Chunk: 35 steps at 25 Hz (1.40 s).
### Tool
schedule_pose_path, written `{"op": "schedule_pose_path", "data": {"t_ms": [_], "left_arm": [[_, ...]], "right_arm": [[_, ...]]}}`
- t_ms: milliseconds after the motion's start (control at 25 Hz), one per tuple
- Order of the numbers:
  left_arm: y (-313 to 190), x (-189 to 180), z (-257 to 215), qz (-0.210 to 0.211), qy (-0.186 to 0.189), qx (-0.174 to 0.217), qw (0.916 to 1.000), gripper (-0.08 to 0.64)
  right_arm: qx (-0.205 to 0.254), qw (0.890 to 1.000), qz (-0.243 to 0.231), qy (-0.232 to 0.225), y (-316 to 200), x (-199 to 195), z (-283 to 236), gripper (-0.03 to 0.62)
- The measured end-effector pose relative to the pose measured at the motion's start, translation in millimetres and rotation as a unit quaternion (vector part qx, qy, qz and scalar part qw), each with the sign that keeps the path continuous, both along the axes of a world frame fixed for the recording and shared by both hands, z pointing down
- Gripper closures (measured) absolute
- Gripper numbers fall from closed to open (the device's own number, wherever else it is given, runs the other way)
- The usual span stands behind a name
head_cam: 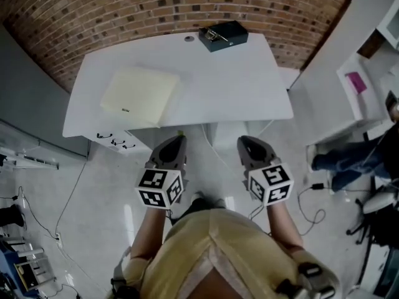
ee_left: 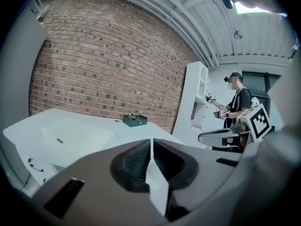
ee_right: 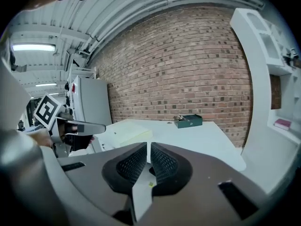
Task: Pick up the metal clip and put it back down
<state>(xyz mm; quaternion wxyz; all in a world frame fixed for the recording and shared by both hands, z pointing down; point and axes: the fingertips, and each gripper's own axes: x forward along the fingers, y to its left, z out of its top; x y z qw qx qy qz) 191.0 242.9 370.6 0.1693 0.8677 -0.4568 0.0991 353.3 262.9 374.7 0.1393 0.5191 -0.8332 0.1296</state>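
The metal clip (head_cam: 214, 35) lies on top of a dark green box (head_cam: 225, 37) at the far edge of the white table (head_cam: 237, 86). It shows small in the left gripper view, clip (ee_left: 131, 116) on box (ee_left: 136, 121), and in the right gripper view, clip (ee_right: 182, 117) on box (ee_right: 189, 121). Both grippers hang in front of the table's near edge, far from the clip. My left gripper (head_cam: 176, 139) (ee_left: 151, 143) is shut with nothing in it. My right gripper (head_cam: 245, 141) (ee_right: 148, 147) is shut and empty too.
A flat cream pad (head_cam: 140, 95) lies on the table's left half. White shelving (head_cam: 349, 73) stands to the right, with a seated person's legs (head_cam: 336, 161) and floor cables (head_cam: 308, 213) near it. Another person (ee_left: 237, 102) stands by the shelves. The brick wall (head_cam: 124, 11) is behind the table.
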Motion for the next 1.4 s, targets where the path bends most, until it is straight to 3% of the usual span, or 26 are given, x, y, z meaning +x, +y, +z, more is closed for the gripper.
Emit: {"op": "schedule_pose_path", "data": {"t_ms": [160,280,600,1000,1400], "left_arm": [[-12.2,-21.7,0.9,-0.012,-0.01,0.004,0.9999,0.543],[-16.6,-39.6,3.5,-0.018,-0.013,0.001,0.9997,0.543],[-25.6,-75.3,18.1,-0.025,-0.045,-0.003,0.9987,0.541],[-72.3,-95.6,6.5,-0.047,-0.032,0.001,0.9984,0.543],[-184.0,-72.1,-2.1,-0.059,-0.028,-0.008,0.9978,0.542]], "right_arm": [[-0.001,1.0,-0.012,0.011,-18.6,-20.1,-3.8,0.584],[-0.013,0.999,-0.033,0.012,-28.1,-40.1,1.3,0.494],[-0.014,0.999,-0.043,0.023,-51.6,-70.3,5.1,0.472],[-0.008,0.999,-0.031,0.043,-134.2,-63.7,-8.0,0.463],[-0.003,0.998,-0.031,0.054,-265.7,-31.9,-18.5,0.463]]}}
